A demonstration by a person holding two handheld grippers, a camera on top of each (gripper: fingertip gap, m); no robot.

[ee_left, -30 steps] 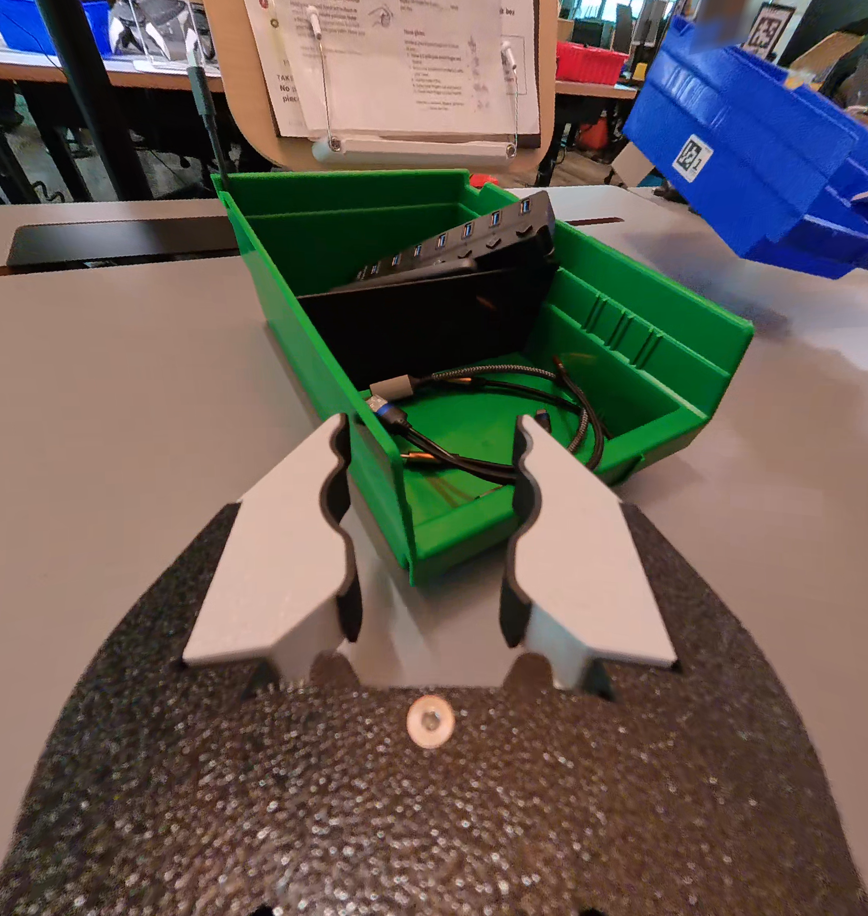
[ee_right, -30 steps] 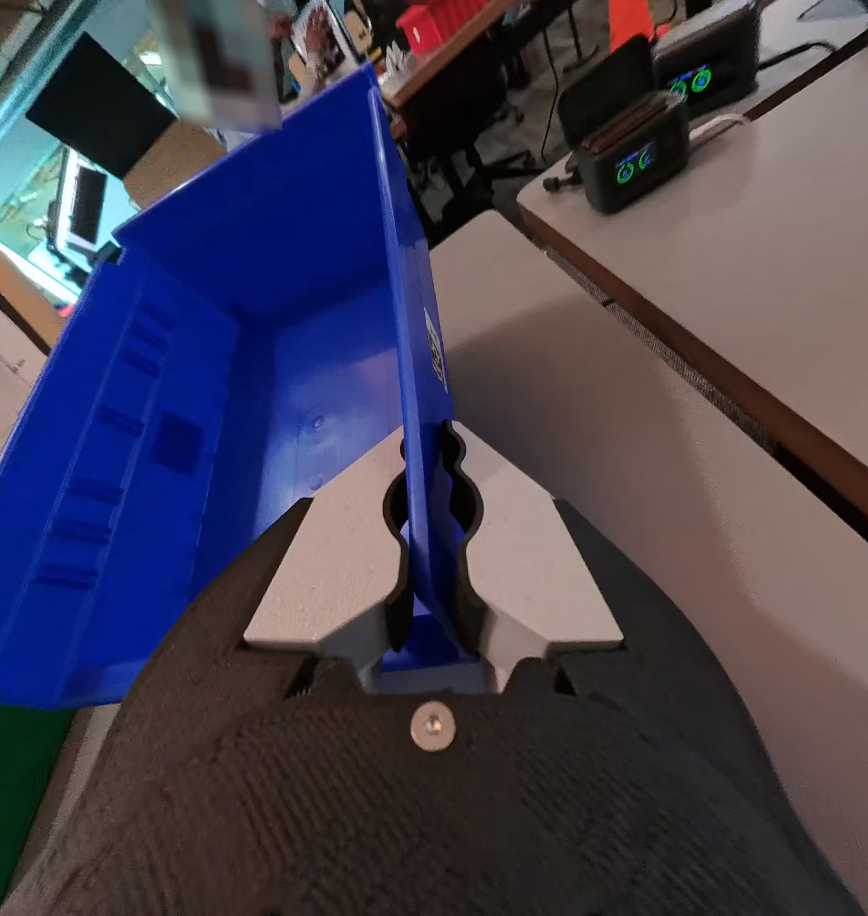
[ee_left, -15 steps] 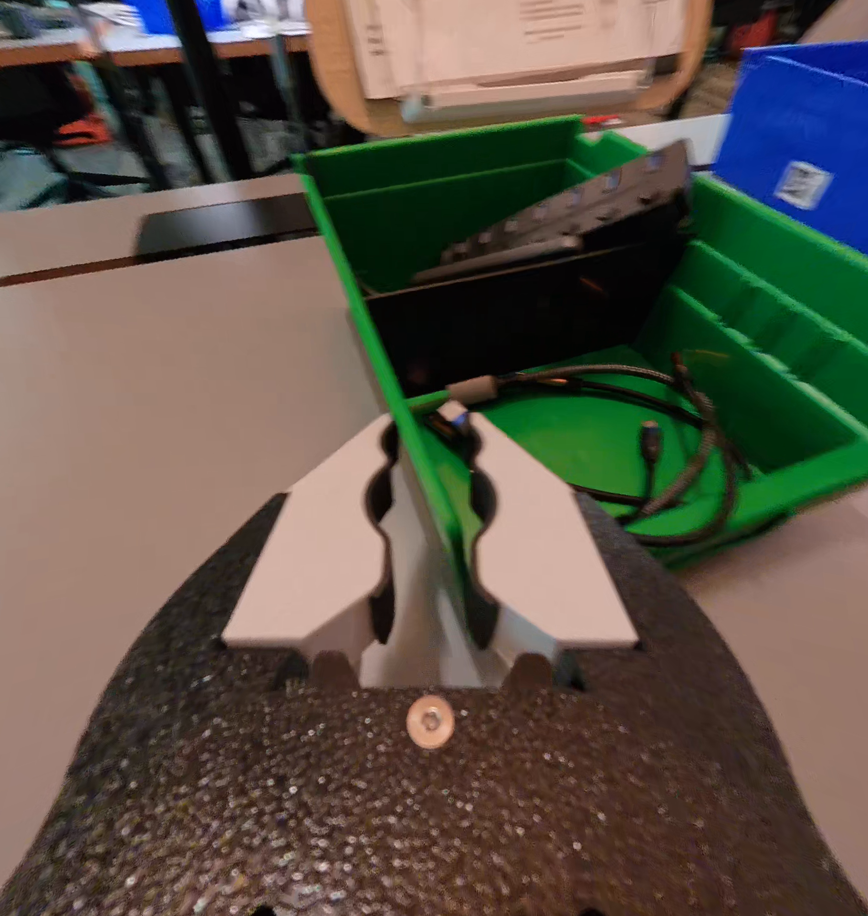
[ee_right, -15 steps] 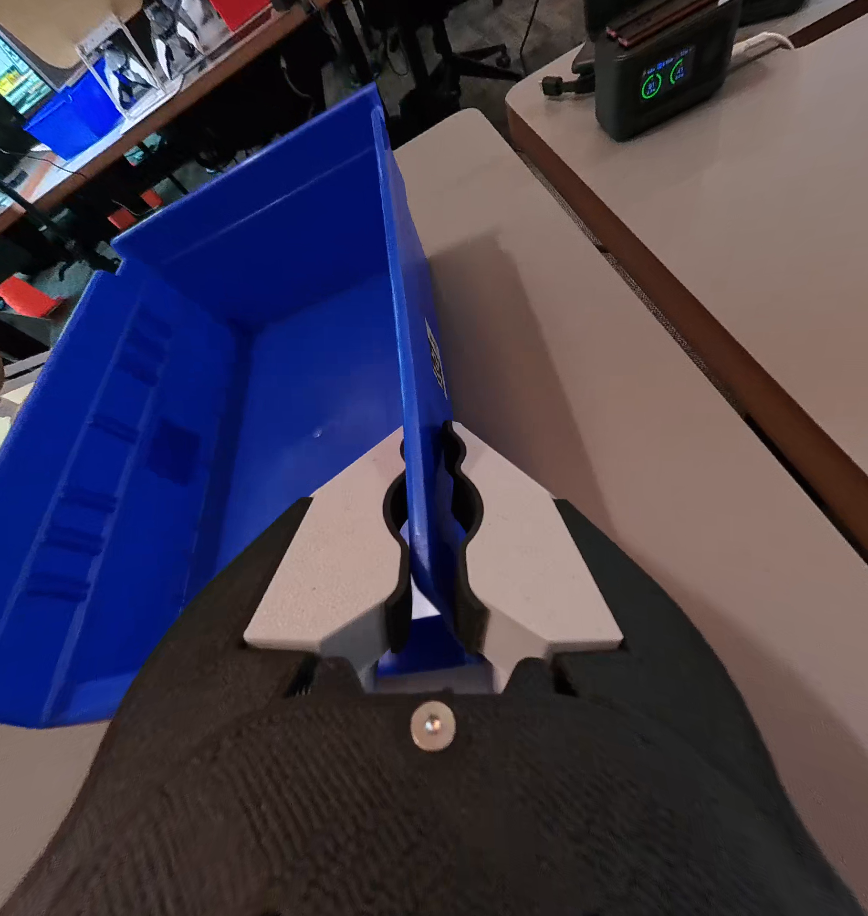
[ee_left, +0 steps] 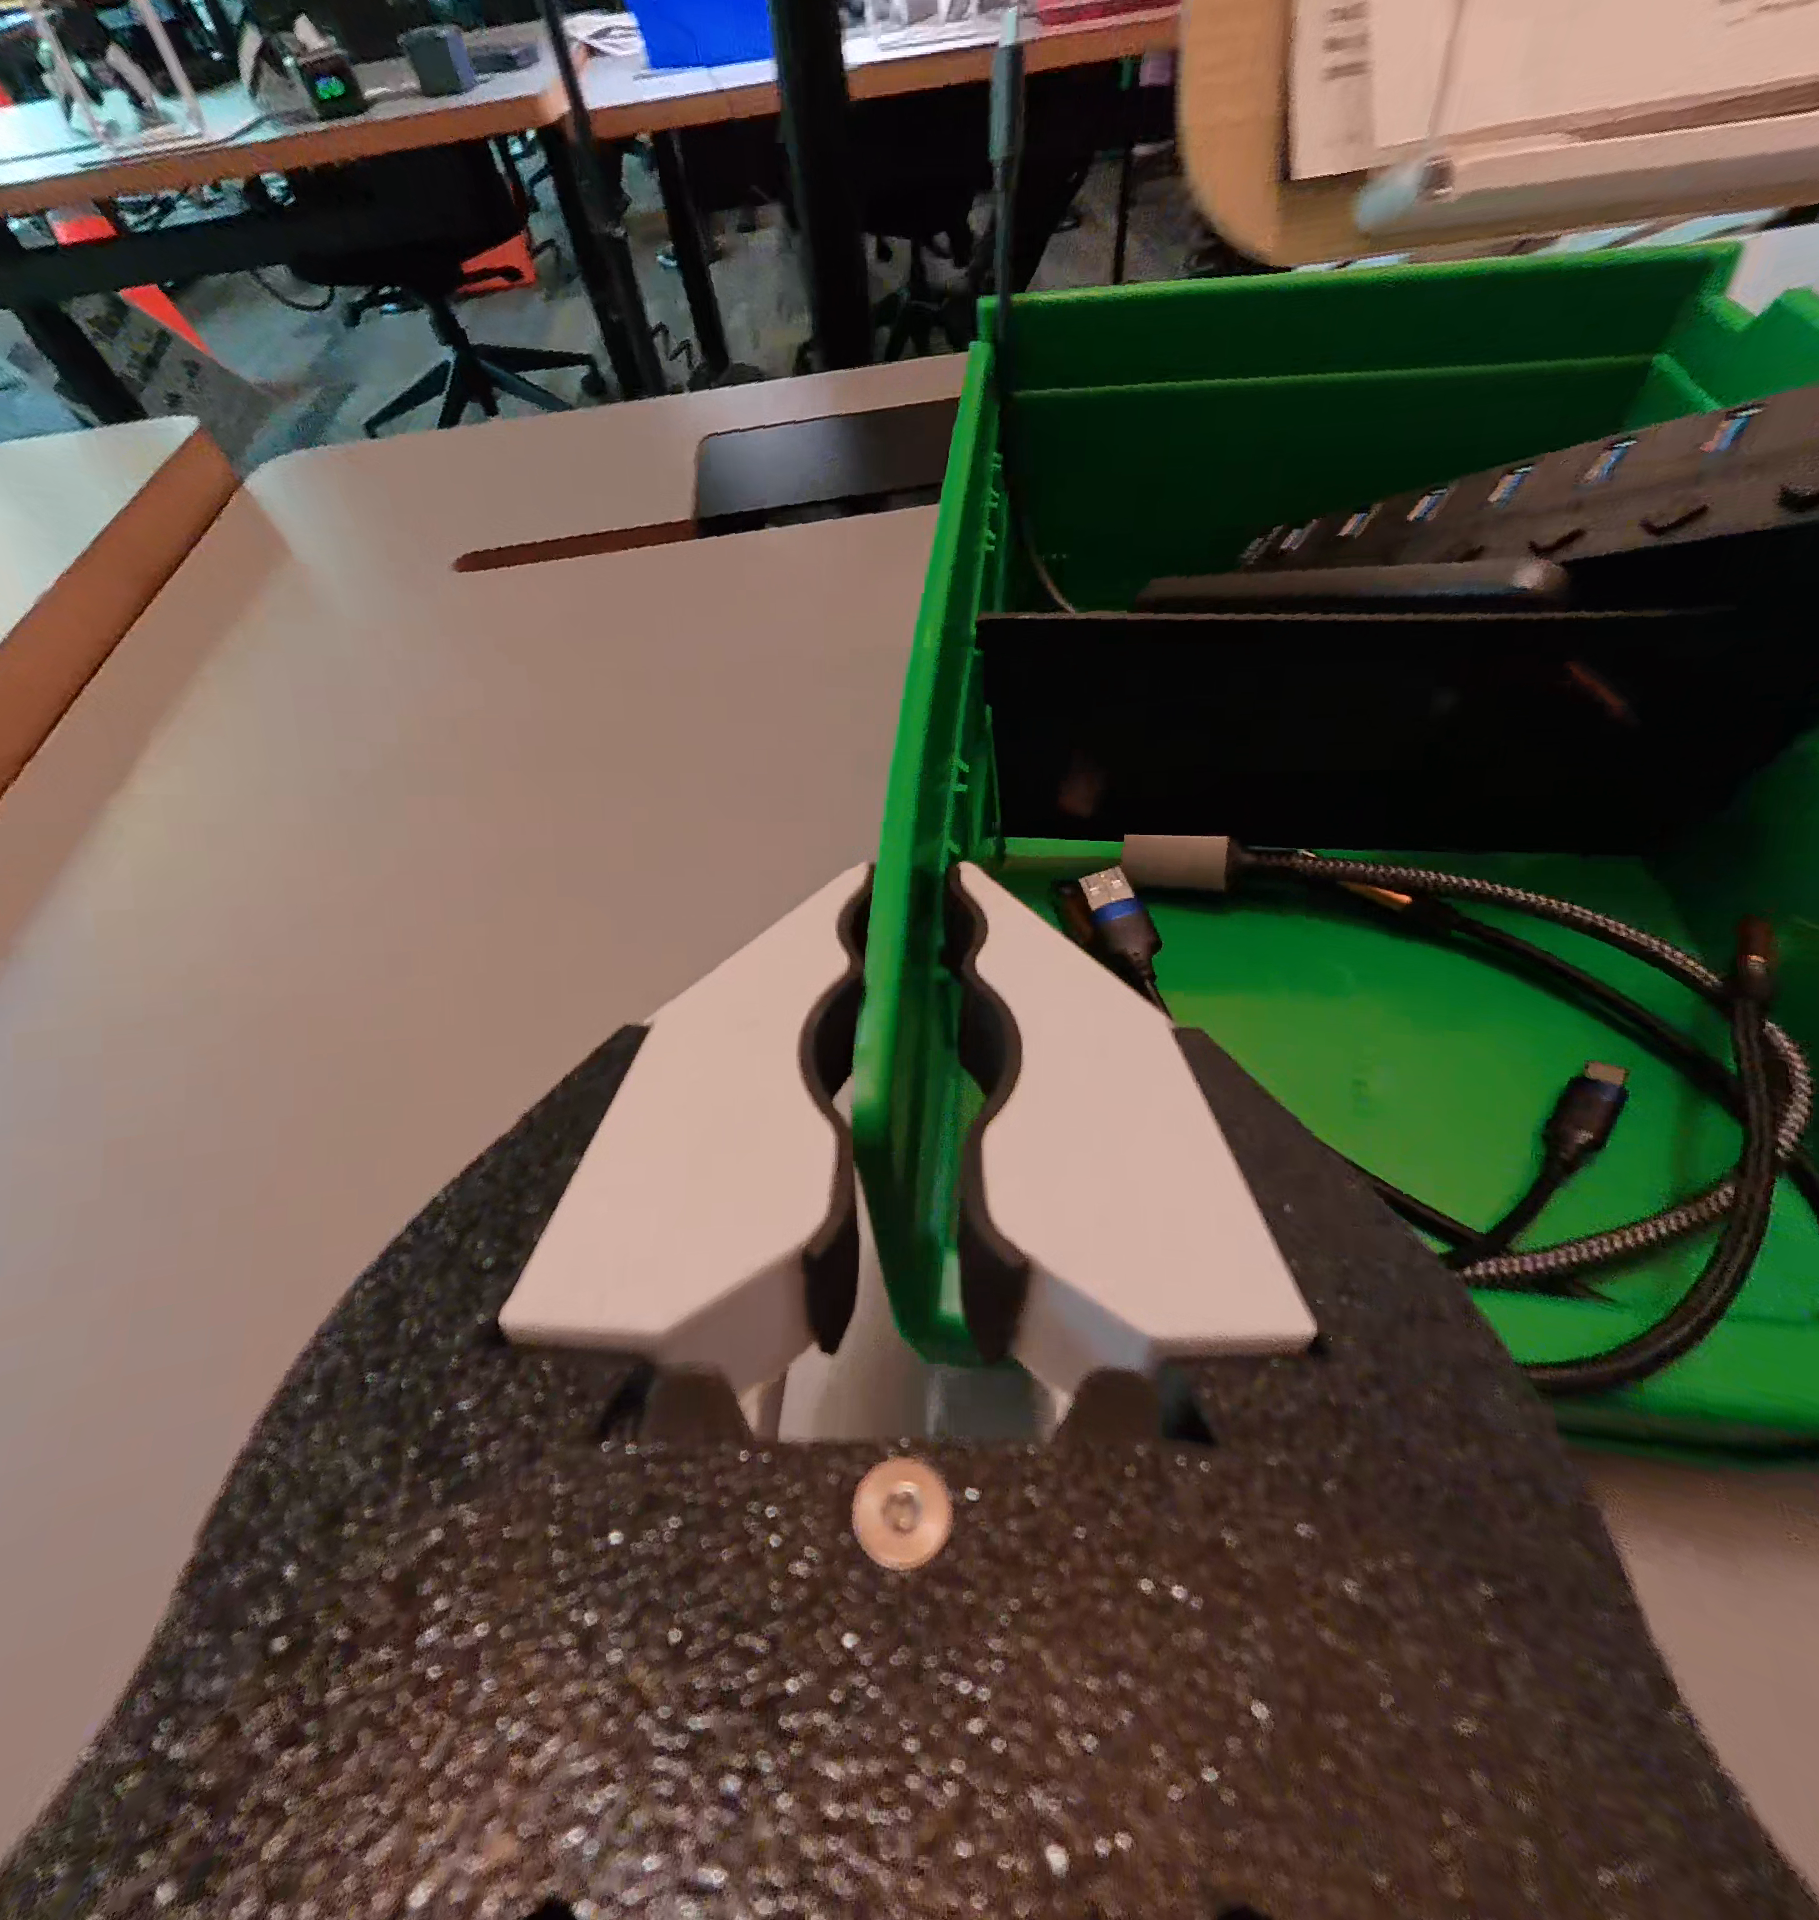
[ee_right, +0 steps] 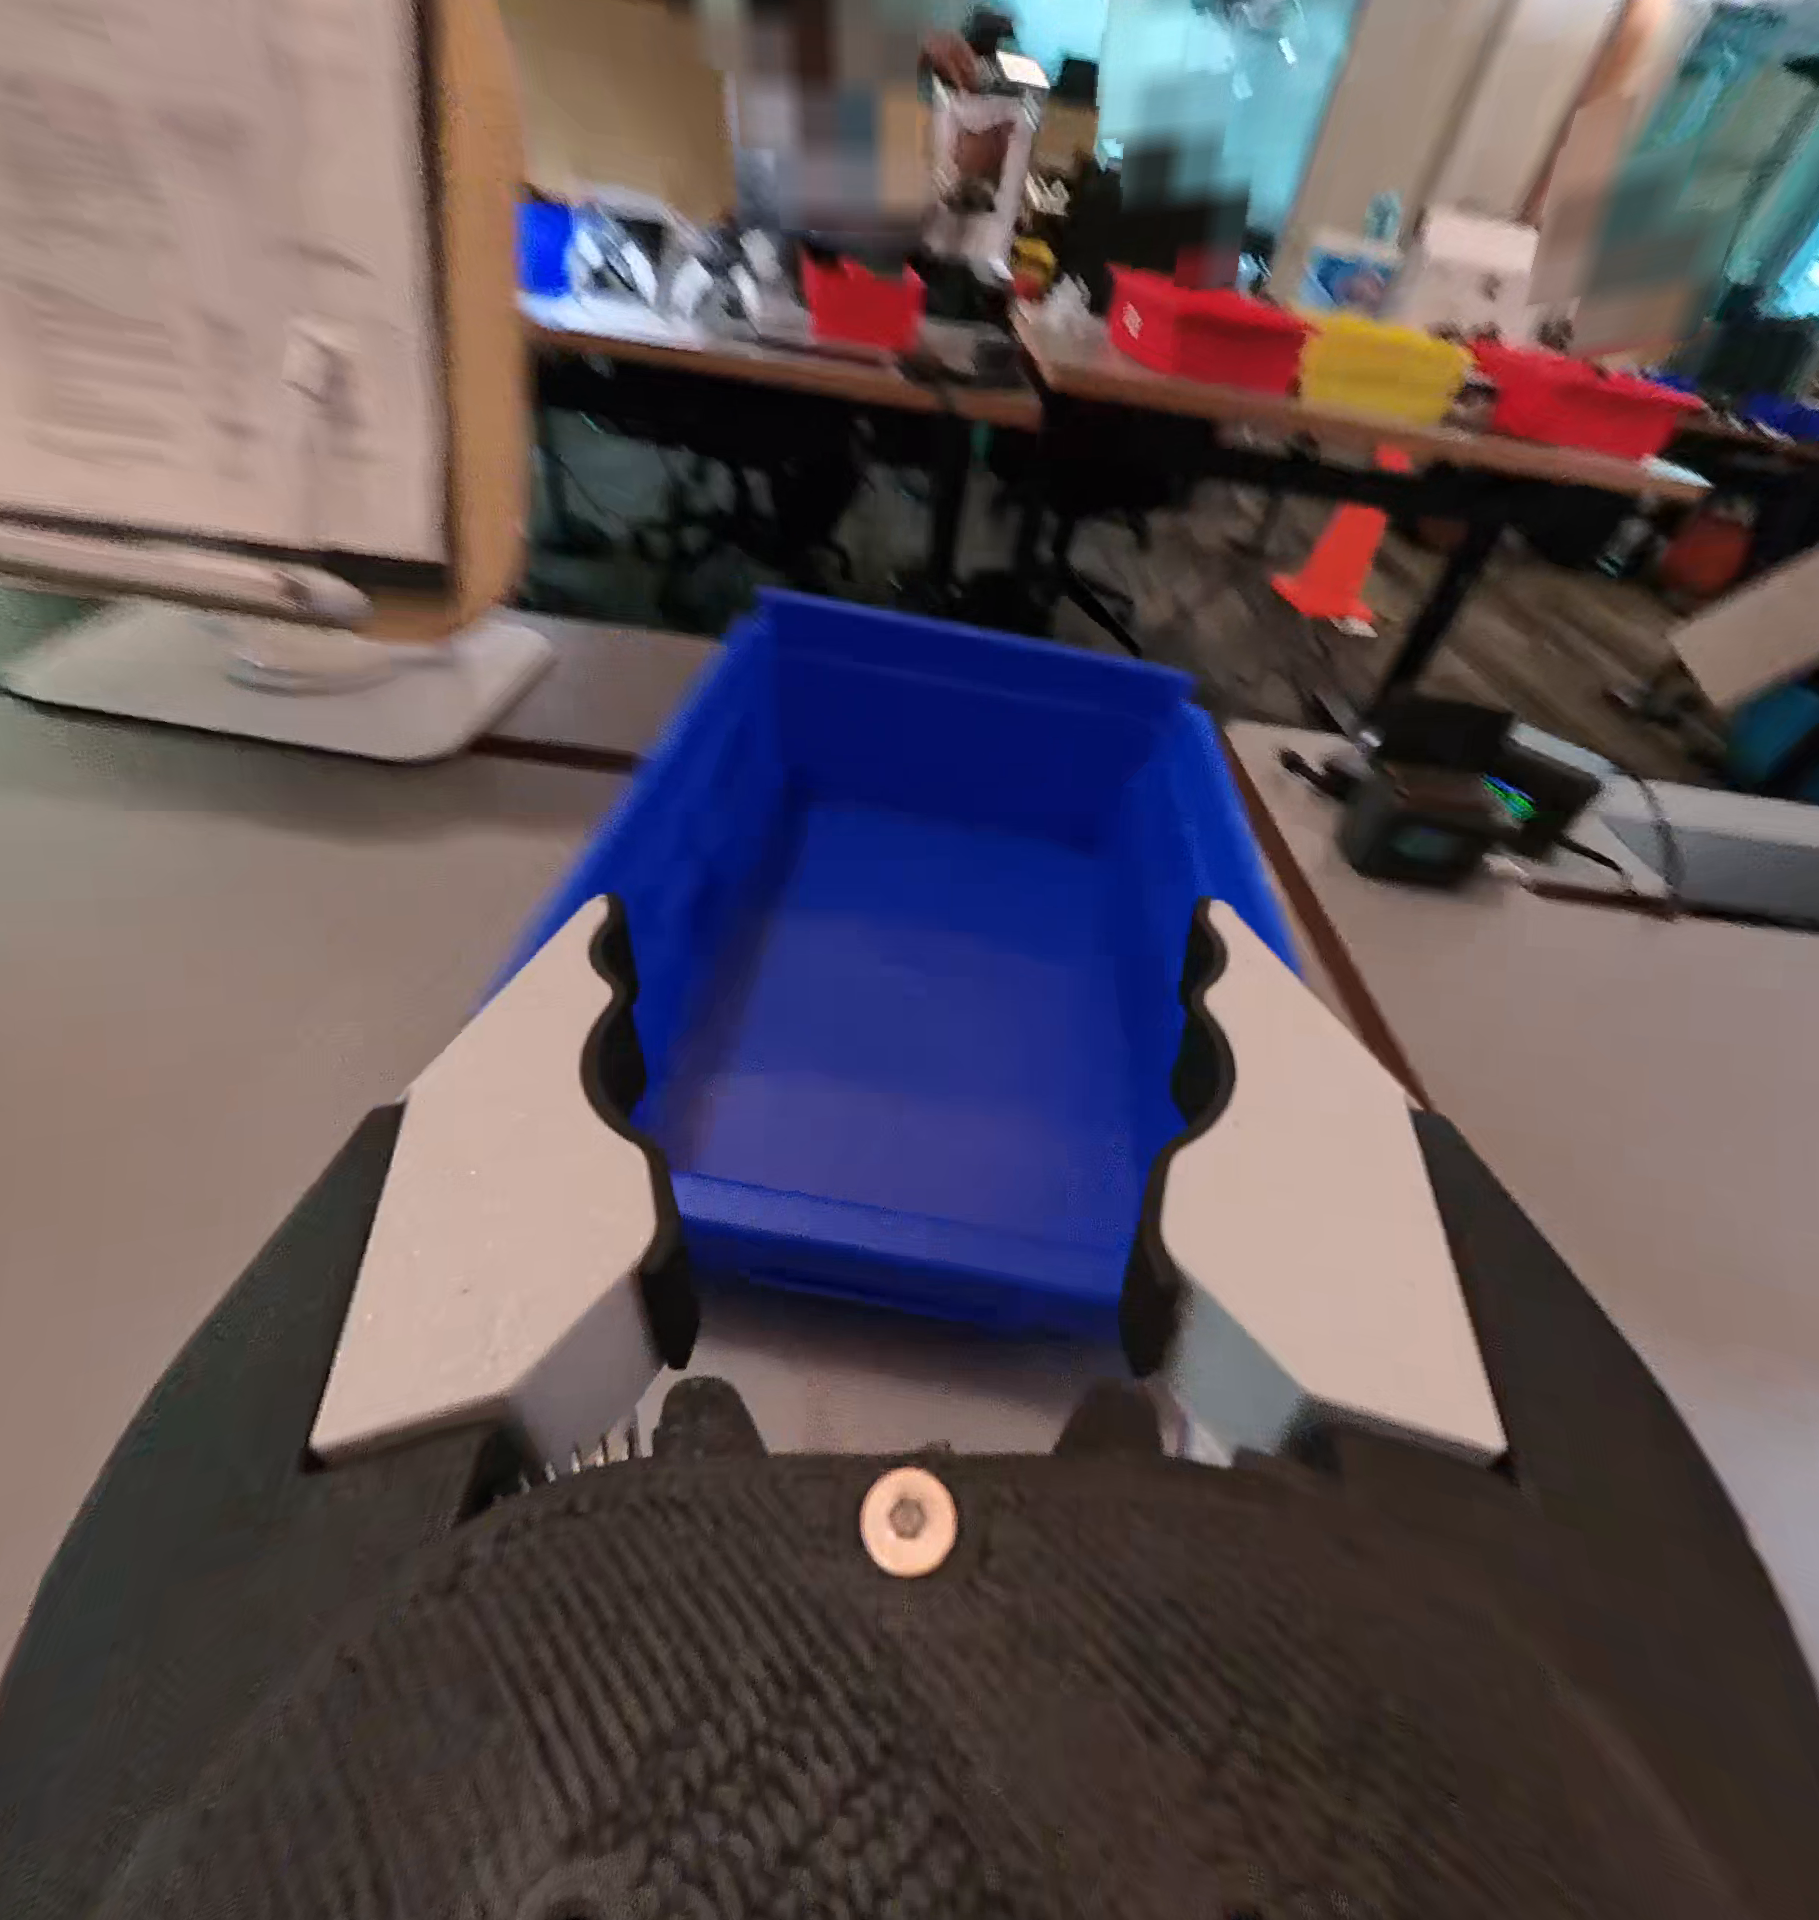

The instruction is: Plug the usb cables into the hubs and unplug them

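Fingers, left: left gripper (ee_left: 910, 1101) is clamped on the side wall of the green bin (ee_left: 1331, 343), one finger outside, one inside.
Fingers, right: right gripper (ee_right: 910, 1132) is spread wide and holding nothing, parked just short of the blue bin (ee_right: 946, 665), which sits on the counter (ee_right: 209, 935). Can't tell if they touch its front lip.
Cables: usb cables (ee_left: 1570, 1101) are a loose tangle on the green bin's floor, right by my inside finger. One plug (ee_left: 1118, 914) lies almost against it.
Hubs: black hub (ee_left: 1570, 488) leans tilted in the back section behind a black divider (ee_left: 1300, 717). Looks like a second flat one under it, not sure.
Step, my guess: just positioning the green bin, nothing plugged yet.
How I'd do it: keep the wall pinch firm and low, slide the bin instead of lifting so the hub doesn't tip out of its lean. Watch that inside finger, it could snag the plug next to it.
Next, probably: let go of the wall, then go for a cable end.
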